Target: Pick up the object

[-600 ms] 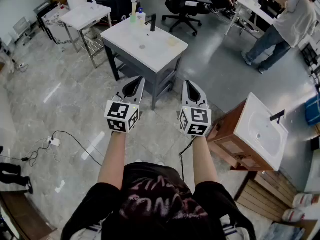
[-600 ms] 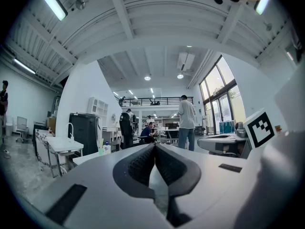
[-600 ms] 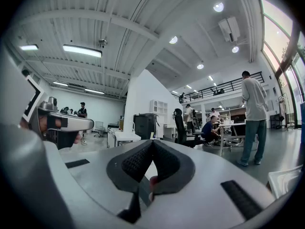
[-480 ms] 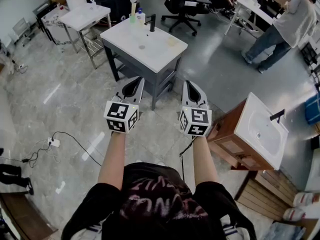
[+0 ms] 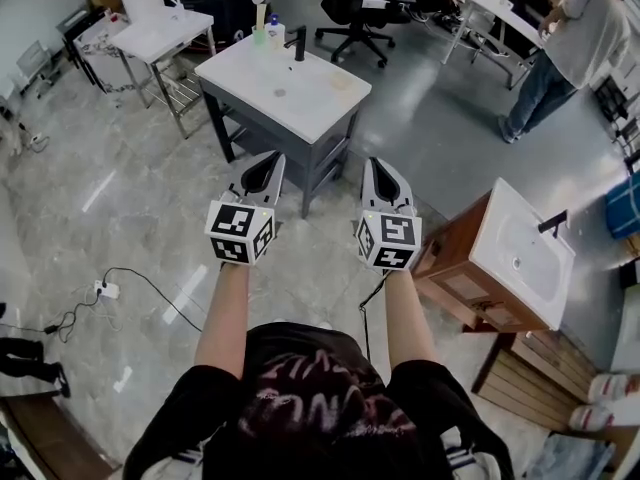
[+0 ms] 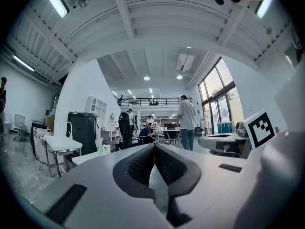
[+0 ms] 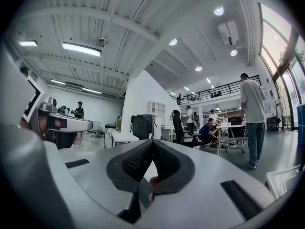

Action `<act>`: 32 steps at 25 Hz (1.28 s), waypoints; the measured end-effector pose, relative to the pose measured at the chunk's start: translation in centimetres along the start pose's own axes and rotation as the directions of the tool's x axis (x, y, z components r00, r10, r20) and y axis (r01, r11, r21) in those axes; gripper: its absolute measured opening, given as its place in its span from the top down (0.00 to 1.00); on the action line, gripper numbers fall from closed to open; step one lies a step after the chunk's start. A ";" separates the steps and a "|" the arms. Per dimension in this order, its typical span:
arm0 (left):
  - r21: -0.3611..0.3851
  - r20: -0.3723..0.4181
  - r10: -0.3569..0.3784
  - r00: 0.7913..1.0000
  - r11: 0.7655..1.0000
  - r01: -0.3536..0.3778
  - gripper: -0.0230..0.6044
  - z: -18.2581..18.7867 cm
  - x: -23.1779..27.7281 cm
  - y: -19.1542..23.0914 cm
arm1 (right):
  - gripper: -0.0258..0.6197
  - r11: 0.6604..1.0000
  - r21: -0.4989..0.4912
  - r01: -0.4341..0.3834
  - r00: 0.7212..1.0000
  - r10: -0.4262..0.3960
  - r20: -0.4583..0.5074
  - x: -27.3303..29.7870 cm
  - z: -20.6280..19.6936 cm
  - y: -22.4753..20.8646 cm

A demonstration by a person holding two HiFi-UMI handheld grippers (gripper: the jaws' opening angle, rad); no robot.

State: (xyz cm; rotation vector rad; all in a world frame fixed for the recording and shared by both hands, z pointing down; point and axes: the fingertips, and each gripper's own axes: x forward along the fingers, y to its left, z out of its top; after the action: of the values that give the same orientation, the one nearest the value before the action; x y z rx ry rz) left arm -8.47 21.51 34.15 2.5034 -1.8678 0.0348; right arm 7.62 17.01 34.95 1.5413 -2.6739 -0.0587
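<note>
My left gripper (image 5: 265, 159) and right gripper (image 5: 378, 165) are held side by side at waist height, both pointing ahead, both shut with nothing between the jaws. In the left gripper view the gripper's (image 6: 154, 146) ribbed pads meet at the tips; the right gripper's (image 7: 152, 142) pads meet too. Ahead and below stands a white sink counter (image 5: 300, 103) on a dark grey cabinet. On it are a black faucet (image 5: 299, 43), a green cup (image 5: 260, 36), a small bottle (image 5: 274, 30) and a pale round object (image 5: 342, 81). Both grippers are short of the counter.
A wooden vanity with a white basin (image 5: 520, 258) stands close at the right. A white table (image 5: 160, 33) is at the back left, an office chair (image 5: 352, 8) behind the counter. A person (image 5: 570, 48) stands at the far right. A cable and power strip (image 5: 108, 288) lie on the floor at the left.
The head view has shifted a little, so the counter sits slightly further left. Both grippers keep the same pose and stay shut.
</note>
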 end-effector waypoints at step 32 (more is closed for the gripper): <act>0.006 -0.040 -0.074 0.996 0.997 0.074 0.94 -3.3 9.2 8.1 | 0.94 0.998 0.036 0.052 0.999 -0.052 -0.011 12.2 -3.0 -0.7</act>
State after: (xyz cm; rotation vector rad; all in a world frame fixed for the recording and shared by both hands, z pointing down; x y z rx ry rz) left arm -13.70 10.50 37.70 2.5547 -1.7623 0.0903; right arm 2.35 6.12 38.20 1.6175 -2.6414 -0.0039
